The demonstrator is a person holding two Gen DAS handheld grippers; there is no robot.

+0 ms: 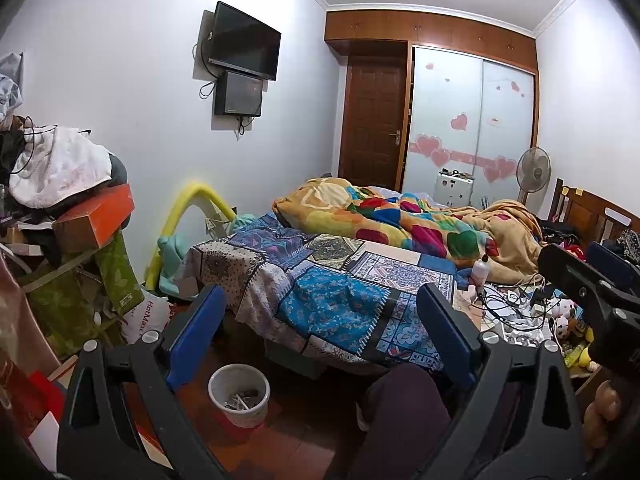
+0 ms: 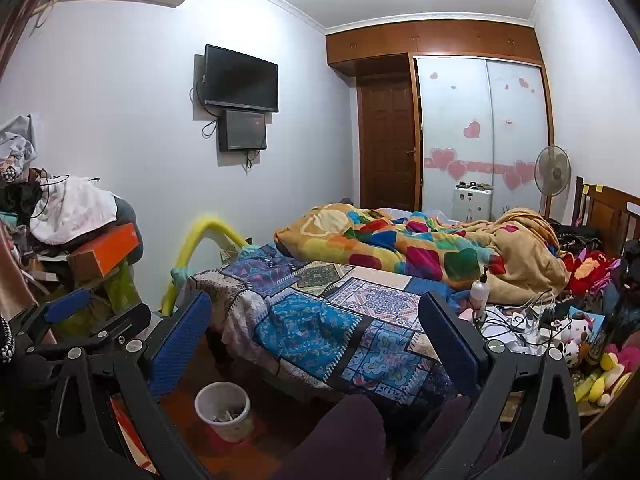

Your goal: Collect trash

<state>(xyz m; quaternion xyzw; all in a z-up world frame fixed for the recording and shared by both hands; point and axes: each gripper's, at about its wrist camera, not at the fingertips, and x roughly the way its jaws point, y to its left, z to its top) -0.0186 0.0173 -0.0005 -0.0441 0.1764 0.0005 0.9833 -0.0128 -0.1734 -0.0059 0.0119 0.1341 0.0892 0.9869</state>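
Bedroom clutter is filling both views, with a patchwork bedspread draping over the near end of the bed and a rumpled, brightly coloured blanket lying heaped further back toward the wardrobe with its heart stickers. Down on the reddish floor, a white waste bin is standing just beside the foot of the bed, and bits of trash are sitting in the bottom of it; the right wrist view is catching the same bin low between its fingers. The left gripper is hovering above the floor with its blue-padded jaws spread wide and nothing between them, the bin showing just inside its left finger. The right gripper is likewise hanging with jaws spread wide and holding nothing, pointing over the bedspread. Part of the right gripper's black frame is poking in at the right edge of the left view, and the left gripper's blue pad is peeking in at the left edge of the right view, so the two are sitting side by side. On the bed's near right corner, a white pump bottle is standing upright beside a tangle of chargers and cables, with plush toys crowding just beyond. Over on the left, a heap of clothes and boxes is piling up against the wall beneath the mounted television.
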